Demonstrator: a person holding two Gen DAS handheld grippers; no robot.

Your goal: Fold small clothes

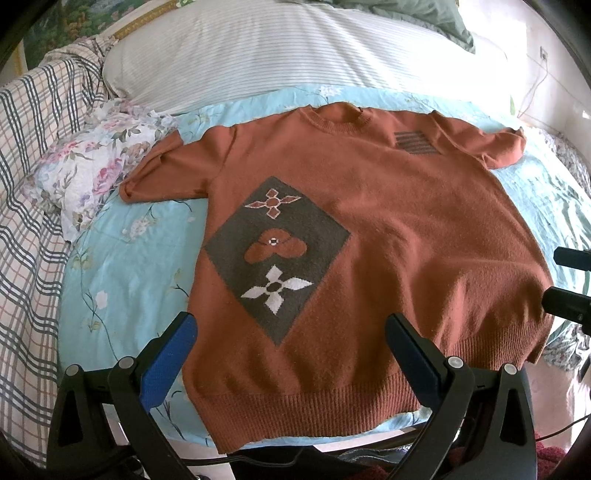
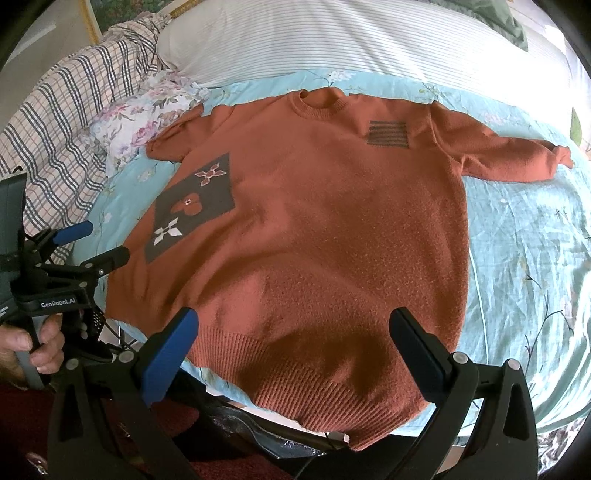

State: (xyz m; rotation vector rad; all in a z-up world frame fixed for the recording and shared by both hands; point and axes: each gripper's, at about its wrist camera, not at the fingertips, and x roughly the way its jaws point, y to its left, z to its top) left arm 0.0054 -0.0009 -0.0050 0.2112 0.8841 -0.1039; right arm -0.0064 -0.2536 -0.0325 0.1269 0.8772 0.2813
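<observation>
Both wide open and empty, left gripper [image 1: 291,354] and right gripper [image 2: 295,350] just before ribbed hem [image 1: 306,410] of rust sweater [image 1: 388,229], flat on bed, collar away, sleeves sideways.

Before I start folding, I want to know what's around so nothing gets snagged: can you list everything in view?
sweater: one, rust orange with a grey diamond flower motif and a striped chest patch, spread flat face up on the bed, sleeves out to both sides
sheet: one, light blue floral, under the sweater
striped pillow: one, white with thin stripes, beyond the collar
floral cloth: one, white and pink, by the far left sleeve
plaid blanket: one, checked, left edge
green cloth: one, top
left hand-held gripper: open, over the hem
right hand-held gripper: open, over the hem
</observation>
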